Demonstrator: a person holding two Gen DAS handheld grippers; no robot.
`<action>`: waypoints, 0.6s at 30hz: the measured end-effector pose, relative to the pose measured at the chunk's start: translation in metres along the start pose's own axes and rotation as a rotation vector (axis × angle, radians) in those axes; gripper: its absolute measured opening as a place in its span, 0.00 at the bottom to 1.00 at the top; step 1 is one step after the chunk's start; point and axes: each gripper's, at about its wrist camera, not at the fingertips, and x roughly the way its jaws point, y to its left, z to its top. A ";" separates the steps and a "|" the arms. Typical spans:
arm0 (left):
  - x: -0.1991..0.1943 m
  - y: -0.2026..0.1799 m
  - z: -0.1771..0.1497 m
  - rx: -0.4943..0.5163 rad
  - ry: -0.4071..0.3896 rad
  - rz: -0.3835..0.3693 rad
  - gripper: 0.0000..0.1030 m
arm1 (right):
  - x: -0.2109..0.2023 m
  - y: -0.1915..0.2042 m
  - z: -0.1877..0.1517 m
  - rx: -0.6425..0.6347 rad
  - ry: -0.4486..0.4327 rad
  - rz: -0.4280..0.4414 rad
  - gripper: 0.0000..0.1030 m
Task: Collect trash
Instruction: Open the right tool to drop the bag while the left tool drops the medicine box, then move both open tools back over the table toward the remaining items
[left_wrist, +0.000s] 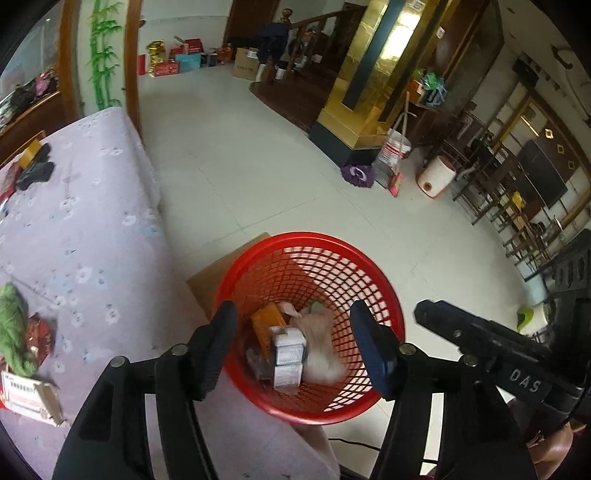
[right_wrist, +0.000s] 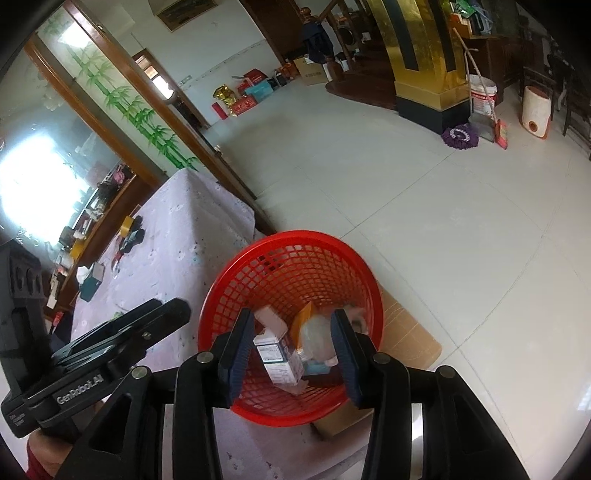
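Hovering over the red mesh basket (left_wrist: 310, 328), your left gripper (left_wrist: 295, 347) has its fingers spread wide with nothing between them, and your right gripper (right_wrist: 291, 350) hangs over the same basket (right_wrist: 291, 332) with its jaws also apart and empty. You can see trash lying at the basket's bottom: an orange box (left_wrist: 267, 323), a white carton (left_wrist: 290, 354) and a crumpled pale bag (left_wrist: 325, 350); from the right wrist the white carton (right_wrist: 279, 354) leans against the mesh. The basket stands on a flat piece of cardboard (right_wrist: 410, 332) on the tiled floor, just beside the table's lilac floral cloth (left_wrist: 92, 229). On the table, more litter remains near your left side: a torn printed carton (left_wrist: 27, 397), a green cloth (left_wrist: 13, 328) and a red wrapper (left_wrist: 40, 338).
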 end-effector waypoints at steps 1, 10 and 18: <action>-0.003 0.005 -0.003 -0.009 -0.001 0.015 0.62 | -0.001 0.004 0.000 -0.013 -0.005 -0.002 0.46; -0.039 0.056 -0.034 -0.104 -0.015 0.108 0.63 | 0.010 0.048 -0.018 -0.091 0.043 0.047 0.52; -0.084 0.103 -0.070 -0.182 -0.062 0.168 0.63 | 0.002 0.095 -0.046 -0.182 0.048 0.087 0.52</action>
